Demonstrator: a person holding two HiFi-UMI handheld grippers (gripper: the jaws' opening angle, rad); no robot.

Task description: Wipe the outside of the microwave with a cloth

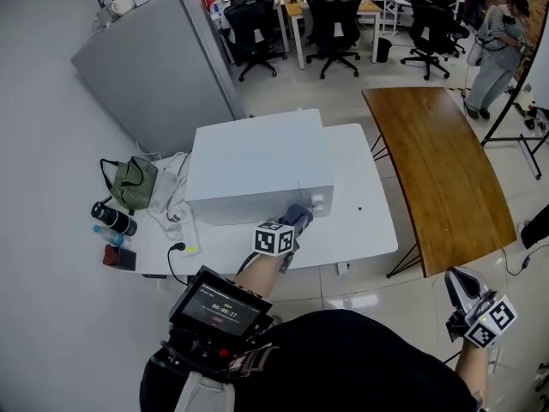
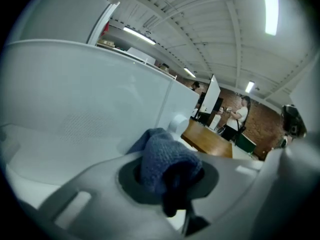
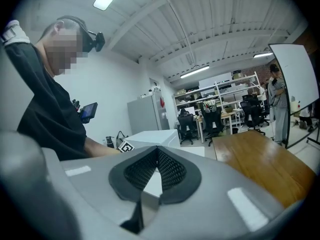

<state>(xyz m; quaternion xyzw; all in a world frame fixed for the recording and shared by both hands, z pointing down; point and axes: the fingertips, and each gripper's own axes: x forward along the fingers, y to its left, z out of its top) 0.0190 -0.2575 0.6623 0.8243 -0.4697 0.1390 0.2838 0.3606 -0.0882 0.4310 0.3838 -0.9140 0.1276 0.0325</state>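
A white microwave [image 1: 257, 166] stands on the white table [image 1: 364, 221], its front facing me. My left gripper [image 1: 294, 221] is shut on a blue cloth [image 1: 298, 215] and holds it against the lower right of the microwave's front, near the knobs. In the left gripper view the cloth [image 2: 165, 161] bulges out between the jaws, touching the white front panel [image 2: 90, 114]. My right gripper [image 1: 461, 288] hangs low at the right, away from the table, jaws closed with nothing between them. The right gripper view shows the microwave [image 3: 152, 136] far off.
A brown wooden table [image 1: 442, 166] stands to the right of the white one. A green bag [image 1: 133, 183], bottle [image 1: 113, 219] and cables lie at the white table's left end. A grey cabinet [image 1: 159, 63] stands behind. Office chairs and a person [image 1: 497, 50] are farther back.
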